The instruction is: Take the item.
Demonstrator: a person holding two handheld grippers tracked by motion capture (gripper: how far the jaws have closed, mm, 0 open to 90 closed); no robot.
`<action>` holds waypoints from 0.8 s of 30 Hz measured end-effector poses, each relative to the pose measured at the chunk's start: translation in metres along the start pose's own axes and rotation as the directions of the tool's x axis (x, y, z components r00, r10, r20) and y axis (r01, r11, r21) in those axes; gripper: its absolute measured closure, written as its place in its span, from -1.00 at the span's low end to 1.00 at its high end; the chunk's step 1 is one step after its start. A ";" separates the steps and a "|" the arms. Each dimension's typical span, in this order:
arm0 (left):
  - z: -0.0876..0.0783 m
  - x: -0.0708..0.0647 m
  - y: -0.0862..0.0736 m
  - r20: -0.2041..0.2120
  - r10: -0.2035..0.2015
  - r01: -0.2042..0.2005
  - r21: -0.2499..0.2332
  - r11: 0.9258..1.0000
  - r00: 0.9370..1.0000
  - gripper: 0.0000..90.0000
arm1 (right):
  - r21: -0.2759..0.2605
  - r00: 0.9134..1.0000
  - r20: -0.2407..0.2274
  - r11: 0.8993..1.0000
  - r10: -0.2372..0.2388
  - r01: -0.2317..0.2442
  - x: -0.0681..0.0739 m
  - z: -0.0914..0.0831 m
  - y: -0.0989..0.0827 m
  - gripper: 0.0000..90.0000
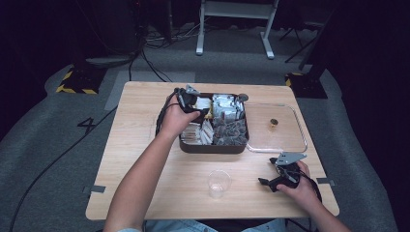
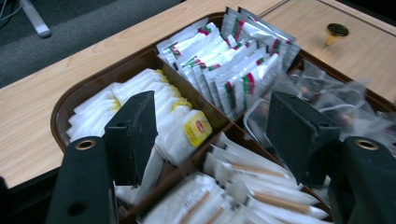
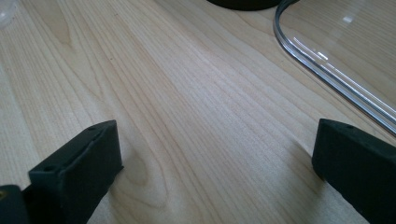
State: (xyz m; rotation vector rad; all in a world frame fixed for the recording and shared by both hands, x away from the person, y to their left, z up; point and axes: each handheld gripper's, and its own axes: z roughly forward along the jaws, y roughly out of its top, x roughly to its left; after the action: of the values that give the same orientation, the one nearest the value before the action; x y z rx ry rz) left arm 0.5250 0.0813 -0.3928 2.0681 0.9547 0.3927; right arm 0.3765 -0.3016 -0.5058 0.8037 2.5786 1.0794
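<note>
In the high view the left gripper (image 1: 189, 102) is held over the brown tray (image 1: 212, 147), the right gripper (image 1: 283, 175) low beside a clear cup (image 1: 218, 182); in the left gripper view open, empty jaws are seen above white tea bags (image 2: 175, 122); in the right gripper view wide, empty jaws are seen over bare table (image 3: 187, 107), near a clear lid (image 3: 336, 79).

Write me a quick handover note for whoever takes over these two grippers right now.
Left gripper: open, nothing held, over the brown organiser tray, jaws above the white tea bags.
Right gripper: open, nothing held, low over the table beside the clear lid.
Plastic cup: near the front edge, looks empty.
Done: lid off the tray.
Left: probably pick a tea bag and bring it to the cup.
</note>
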 end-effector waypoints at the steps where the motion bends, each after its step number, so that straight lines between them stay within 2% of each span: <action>1: 0.003 0.002 0.001 0.005 0.004 -0.004 0.002 1.000 1.000 -0.23 | 0.000 1.000 0.000 1.000 0.000 0.000 0.000 0.000 0.000 -0.97; 6: 0.016 0.007 0.005 0.034 0.012 -0.012 0.014 1.000 0.999 -0.22 | 0.000 1.000 0.000 1.000 0.000 0.000 0.000 0.000 0.000 -0.97; 12: 0.027 0.009 0.006 0.012 -0.013 0.012 0.061 0.998 1.000 -0.19 | 0.000 1.000 0.000 1.000 0.000 0.000 0.000 0.000 0.000 -0.97; 14: 0.035 0.010 0.006 -0.007 -0.035 0.036 0.092 0.995 0.999 -0.17 | 0.000 1.000 0.000 1.000 0.000 0.000 0.000 0.000 0.000 -0.97; 17: 0.040 0.010 0.006 -0.012 -0.040 0.041 0.110 0.993 0.999 -0.16 | 0.000 1.000 0.000 1.000 0.000 0.000 0.000 0.000 0.000 -0.97; 20: 0.050 0.013 0.005 -0.031 -0.064 0.068 0.150 0.986 0.997 -0.11 | 0.001 1.000 -0.001 1.000 0.001 -0.001 0.000 0.000 0.000 -0.97; 24: 0.057 0.015 0.003 -0.045 -0.087 0.093 0.167 0.981 0.995 -0.05 | 0.000 1.000 0.000 1.000 -0.001 0.001 0.000 0.000 0.000 -0.97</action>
State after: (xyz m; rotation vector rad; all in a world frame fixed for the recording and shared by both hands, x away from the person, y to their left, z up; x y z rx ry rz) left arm 0.5685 0.0606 -0.4267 2.1665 1.1344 0.3128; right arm 0.3766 -0.3017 -0.5058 0.8027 2.5789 1.0794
